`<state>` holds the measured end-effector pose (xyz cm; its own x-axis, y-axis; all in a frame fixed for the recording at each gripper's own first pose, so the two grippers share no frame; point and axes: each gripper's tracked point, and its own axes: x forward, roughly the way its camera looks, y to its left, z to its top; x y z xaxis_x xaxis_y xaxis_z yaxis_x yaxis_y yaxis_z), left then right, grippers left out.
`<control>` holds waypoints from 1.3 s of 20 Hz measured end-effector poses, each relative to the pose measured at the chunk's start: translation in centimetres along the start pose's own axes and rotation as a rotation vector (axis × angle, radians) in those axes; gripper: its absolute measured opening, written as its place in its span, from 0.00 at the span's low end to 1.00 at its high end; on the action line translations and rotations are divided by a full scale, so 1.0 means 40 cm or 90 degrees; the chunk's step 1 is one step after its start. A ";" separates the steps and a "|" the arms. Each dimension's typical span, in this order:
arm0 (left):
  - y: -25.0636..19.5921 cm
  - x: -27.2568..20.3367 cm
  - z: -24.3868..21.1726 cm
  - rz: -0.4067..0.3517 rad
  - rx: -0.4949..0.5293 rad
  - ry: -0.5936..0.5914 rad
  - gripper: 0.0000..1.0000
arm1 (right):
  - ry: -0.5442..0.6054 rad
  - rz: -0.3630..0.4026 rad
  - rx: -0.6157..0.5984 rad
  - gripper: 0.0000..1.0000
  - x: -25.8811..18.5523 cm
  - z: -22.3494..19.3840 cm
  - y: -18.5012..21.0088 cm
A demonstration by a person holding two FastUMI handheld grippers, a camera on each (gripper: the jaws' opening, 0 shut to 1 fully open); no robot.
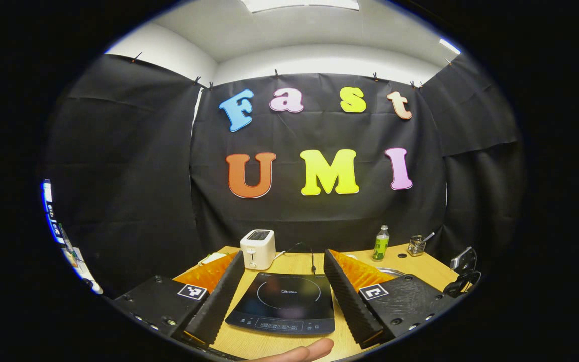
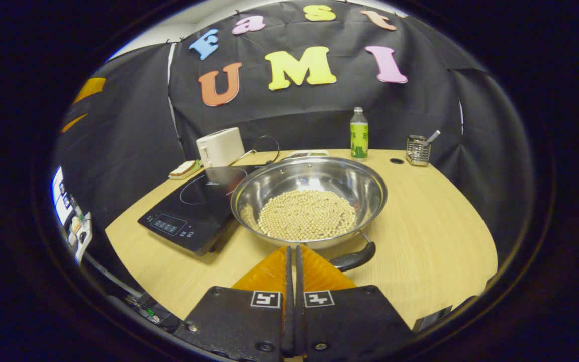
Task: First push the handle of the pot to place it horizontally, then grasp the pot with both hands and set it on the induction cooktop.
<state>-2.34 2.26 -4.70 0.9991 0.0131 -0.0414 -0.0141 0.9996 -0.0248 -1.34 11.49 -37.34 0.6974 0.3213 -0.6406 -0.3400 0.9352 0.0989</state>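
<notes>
A steel pot (image 2: pixel 319 178) holding pale beans (image 2: pixel 307 215) stands on the wooden table, right of the black induction cooktop (image 2: pixel 194 203). Its dark handle (image 2: pixel 355 259) sticks out at the near right, angled toward me. My right gripper (image 2: pixel 292 249) is shut with nothing in it, its tips just short of the pot's near rim and left of the handle. In the left gripper view the left gripper (image 1: pixel 283 255) stands open, with the cooktop (image 1: pixel 282 301) lying between its fingers. A sliver of the pot's rim (image 1: pixel 391 272) peeks out beyond the right finger.
A white toaster (image 2: pixel 219 146) and a slice of bread on a small plate (image 2: pixel 185 170) sit behind the cooktop. A green bottle (image 2: pixel 359 133) and a metal utensil holder (image 2: pixel 417 150) stand at the back. A person's fingertip (image 1: pixel 302 351) shows at the bottom edge.
</notes>
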 end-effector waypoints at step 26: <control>-0.013 -0.037 0.026 0.002 -0.001 -0.021 0.94 | 0.007 -0.115 0.009 0.00 0.021 0.045 -0.207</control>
<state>-3.76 1.77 -3.59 0.9998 0.0176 -0.0077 -0.0178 0.9995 -0.0262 3.19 4.28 -37.33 0.7393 0.1470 -0.6572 -0.2013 0.9795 -0.0073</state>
